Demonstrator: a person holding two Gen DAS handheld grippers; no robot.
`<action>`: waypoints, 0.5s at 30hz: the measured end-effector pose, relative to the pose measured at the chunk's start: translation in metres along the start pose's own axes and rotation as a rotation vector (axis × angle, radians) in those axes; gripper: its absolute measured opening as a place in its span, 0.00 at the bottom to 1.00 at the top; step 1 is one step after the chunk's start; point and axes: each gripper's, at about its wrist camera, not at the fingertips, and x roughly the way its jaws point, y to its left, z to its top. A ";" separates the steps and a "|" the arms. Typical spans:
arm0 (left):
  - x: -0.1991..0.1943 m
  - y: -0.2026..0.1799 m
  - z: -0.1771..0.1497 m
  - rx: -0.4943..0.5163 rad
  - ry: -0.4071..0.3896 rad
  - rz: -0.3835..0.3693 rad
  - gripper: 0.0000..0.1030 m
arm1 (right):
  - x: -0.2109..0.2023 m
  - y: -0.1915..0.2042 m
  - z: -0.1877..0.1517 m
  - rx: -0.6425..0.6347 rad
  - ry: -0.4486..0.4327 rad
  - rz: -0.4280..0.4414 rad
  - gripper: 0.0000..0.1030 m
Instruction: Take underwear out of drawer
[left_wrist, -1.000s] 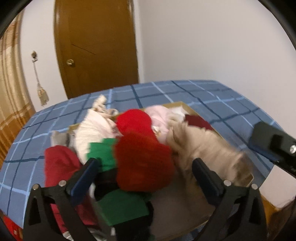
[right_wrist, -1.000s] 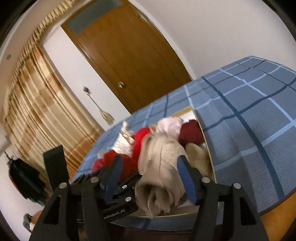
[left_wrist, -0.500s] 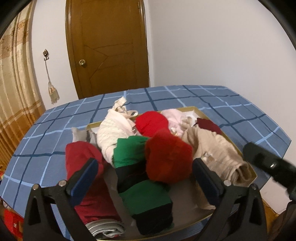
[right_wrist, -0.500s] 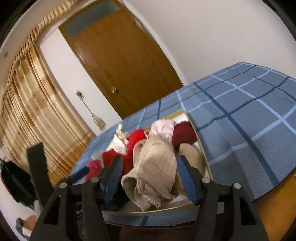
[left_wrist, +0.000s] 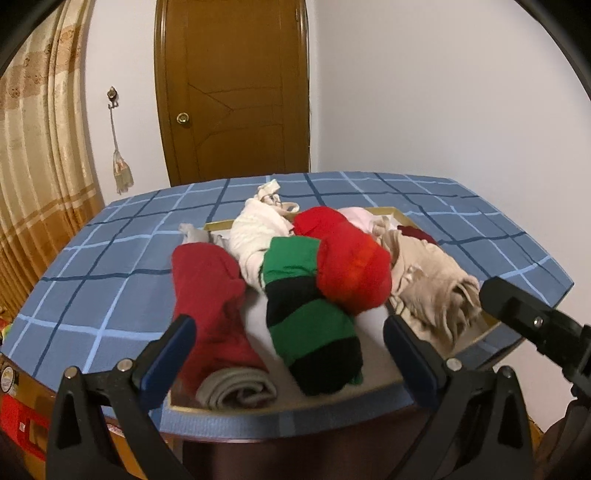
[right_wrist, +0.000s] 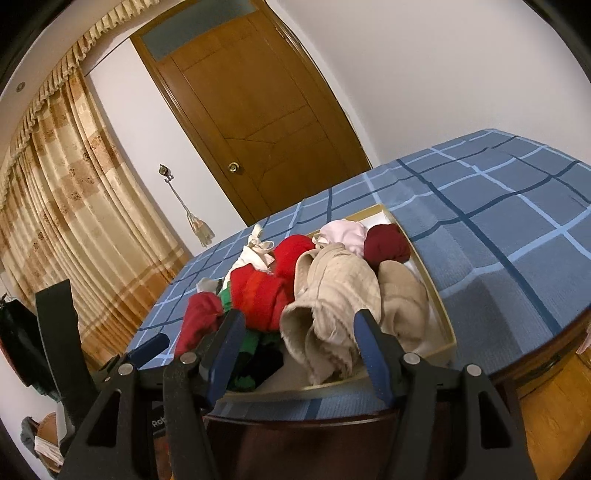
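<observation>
Beige underwear (right_wrist: 334, 299) lies at the near right of the open drawer (right_wrist: 441, 325), directly at twelve o'clock from the right hand-held gripper (right_wrist: 299, 352), whose blue pads stand spread to either side of its frilled end without pressing it. Bright red (left_wrist: 351, 266), green-and-black (left_wrist: 310, 314) and dark red (left_wrist: 210, 295) pieces fill the drawer's middle and left. These sit at twelve o'clock from the left hand-held gripper (left_wrist: 288, 354), also spread and holding nothing. Blue checked cloth (left_wrist: 110, 266) surrounds the drawer.
</observation>
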 end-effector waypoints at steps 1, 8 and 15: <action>-0.003 0.000 -0.002 0.002 -0.003 0.003 0.99 | -0.002 0.002 -0.002 -0.007 0.000 -0.002 0.62; -0.022 0.003 -0.015 -0.030 -0.015 0.002 0.99 | -0.023 0.010 -0.014 -0.034 -0.029 -0.021 0.63; -0.043 0.003 -0.028 -0.030 -0.043 0.024 0.99 | -0.042 0.013 -0.023 -0.066 -0.063 -0.047 0.68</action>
